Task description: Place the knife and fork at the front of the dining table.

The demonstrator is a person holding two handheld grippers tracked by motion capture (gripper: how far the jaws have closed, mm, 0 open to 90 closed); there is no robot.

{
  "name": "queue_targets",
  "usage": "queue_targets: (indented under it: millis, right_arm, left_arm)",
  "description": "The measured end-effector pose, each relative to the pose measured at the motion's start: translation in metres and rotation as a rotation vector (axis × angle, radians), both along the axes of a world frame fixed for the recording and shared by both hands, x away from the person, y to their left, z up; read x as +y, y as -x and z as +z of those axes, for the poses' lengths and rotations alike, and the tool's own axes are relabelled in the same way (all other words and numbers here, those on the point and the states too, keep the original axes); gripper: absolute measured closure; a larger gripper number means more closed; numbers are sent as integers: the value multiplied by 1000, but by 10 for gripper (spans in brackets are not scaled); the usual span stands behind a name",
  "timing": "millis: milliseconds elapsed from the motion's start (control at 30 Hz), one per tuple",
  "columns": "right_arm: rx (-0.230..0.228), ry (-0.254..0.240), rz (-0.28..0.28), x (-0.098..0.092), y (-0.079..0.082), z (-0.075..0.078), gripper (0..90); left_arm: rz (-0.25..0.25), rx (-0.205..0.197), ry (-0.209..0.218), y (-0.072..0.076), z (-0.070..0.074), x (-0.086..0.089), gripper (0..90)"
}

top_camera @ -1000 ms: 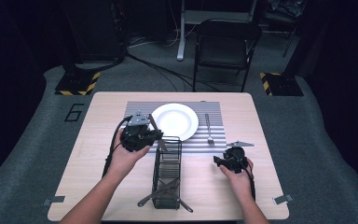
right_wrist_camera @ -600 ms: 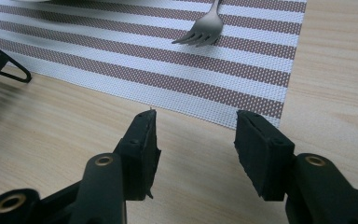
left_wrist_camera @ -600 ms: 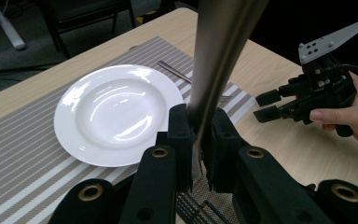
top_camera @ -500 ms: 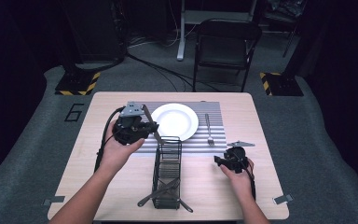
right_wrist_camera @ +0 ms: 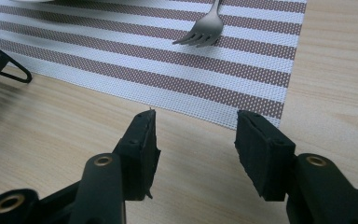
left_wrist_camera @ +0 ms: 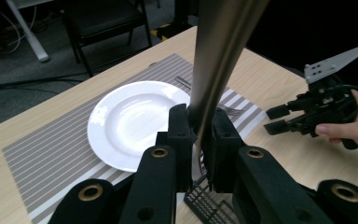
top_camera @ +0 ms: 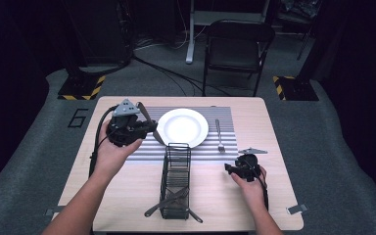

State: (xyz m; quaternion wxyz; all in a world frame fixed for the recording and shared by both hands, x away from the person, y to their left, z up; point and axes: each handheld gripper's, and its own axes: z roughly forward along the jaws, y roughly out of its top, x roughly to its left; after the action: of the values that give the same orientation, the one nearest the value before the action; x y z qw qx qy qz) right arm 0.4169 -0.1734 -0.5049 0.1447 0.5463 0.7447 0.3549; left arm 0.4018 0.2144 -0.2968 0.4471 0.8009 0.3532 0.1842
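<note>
One knife (left_wrist_camera: 216,60) btwn left gripper (left_wrist_camera: 196,140) jaws, above plate (left_wrist_camera: 135,122).

Large numeral 6 (top_camera: 80,118) marked on the grey floor mat (top_camera: 39,147), just left of the table's far corner, no other readable text

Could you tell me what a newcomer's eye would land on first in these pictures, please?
Most striking is the left claw, shut on a long metal utensil that rises steeply through the left gripper view, held above the table's left side beside the white plate. The plate sits on a striped placemat with a fork to its right. Nearer the person stands a black wire caddy with cutlery lying under it, while the right claw rests open on bare wood.
</note>
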Motion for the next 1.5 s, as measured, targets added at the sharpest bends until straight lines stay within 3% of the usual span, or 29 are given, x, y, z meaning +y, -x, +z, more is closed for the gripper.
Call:
queue_targets:
  millis: [333,667,800,1100,1500]
  right_arm:
    - [-2,-1,-2,0,0,0,478]
    - [2,-3,-4,1,0,0,478]
    - [1,-4,-4,1,0,0,476]
    - [2,-23,-2,-1,0,-2,476]
    - [1,-18,4,-1,-1,-3,476]
  left_arm:
    - [63,19,5,-16,-34,20,819]
    - [129,35,-6,-24,-64,39,820]
    - [157,41,8,-27,-76,48,820]
    - [208,53,-3,-32,-94,65,819]
    - [241,117,-31,-37,-118,75,820]
